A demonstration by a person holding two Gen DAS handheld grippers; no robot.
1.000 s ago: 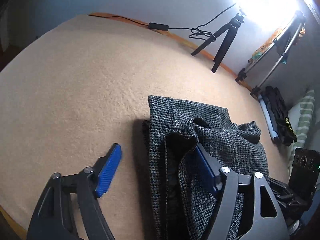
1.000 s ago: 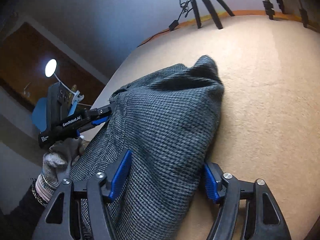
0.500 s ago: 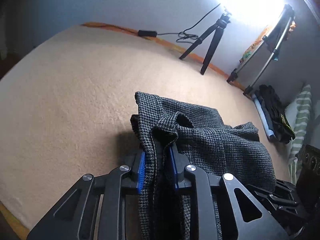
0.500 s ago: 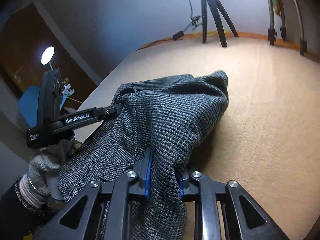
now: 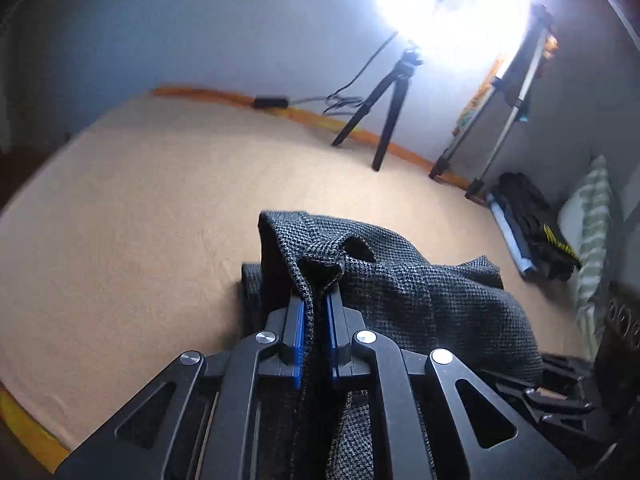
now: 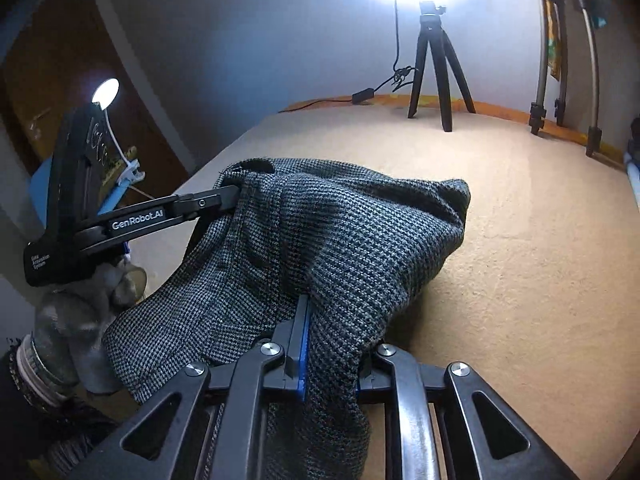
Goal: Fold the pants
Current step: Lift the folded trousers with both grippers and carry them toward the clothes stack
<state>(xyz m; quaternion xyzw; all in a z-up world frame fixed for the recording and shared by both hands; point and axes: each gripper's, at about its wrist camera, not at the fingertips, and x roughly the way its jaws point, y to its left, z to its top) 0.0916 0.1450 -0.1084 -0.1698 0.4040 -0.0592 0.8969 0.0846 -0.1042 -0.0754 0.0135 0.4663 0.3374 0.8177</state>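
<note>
The pants [image 5: 420,292] are dark grey houndstooth cloth, bunched on a beige carpeted surface [image 5: 140,220]. My left gripper [image 5: 315,300] is shut on a folded edge of the pants near a belt loop. My right gripper [image 6: 332,344] is shut on another part of the pants [image 6: 340,232], and the cloth hangs lifted between the two. The left gripper also shows in the right wrist view [image 6: 236,200], clamped on the far left edge of the cloth and held by a gloved hand.
A small black tripod [image 5: 384,104] with a cable stands at the far edge under a bright lamp. Metal stand legs [image 5: 492,128] are to its right. Dark items and a striped cloth [image 5: 592,232] lie at the far right. A door [image 6: 60,92] is at left.
Both grippers went from open around the pants to shut on them. The cloth has been lifted off the surface and both views have tilted upward.
</note>
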